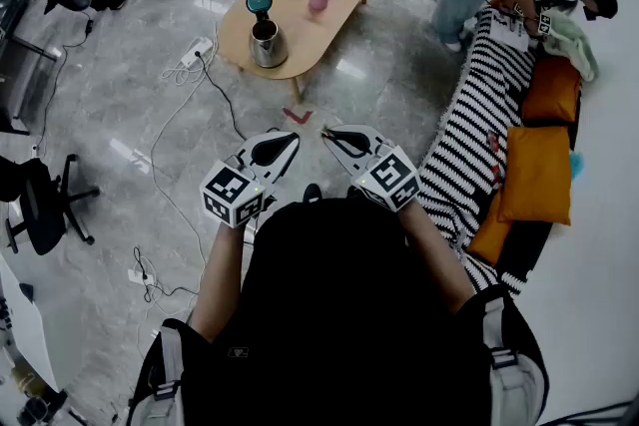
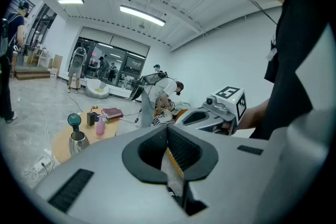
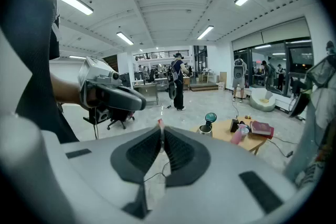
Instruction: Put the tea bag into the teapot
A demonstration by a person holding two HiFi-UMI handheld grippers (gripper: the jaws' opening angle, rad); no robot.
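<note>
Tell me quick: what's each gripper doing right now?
Left gripper: closed on a white, orange-edged sachet.
Right gripper: closed on a thin red-tipped paper slip with a thread, probably the tea bag's.

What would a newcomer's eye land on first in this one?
Two grippers held out in front: the left gripper is shut on a pale sachet with an orange edge, the right gripper on a thin pale strip with a red tip. Ahead, an oval wooden table carries the steel teapot, its teal lid up; a striped sofa with orange cushions runs along the right.
</note>
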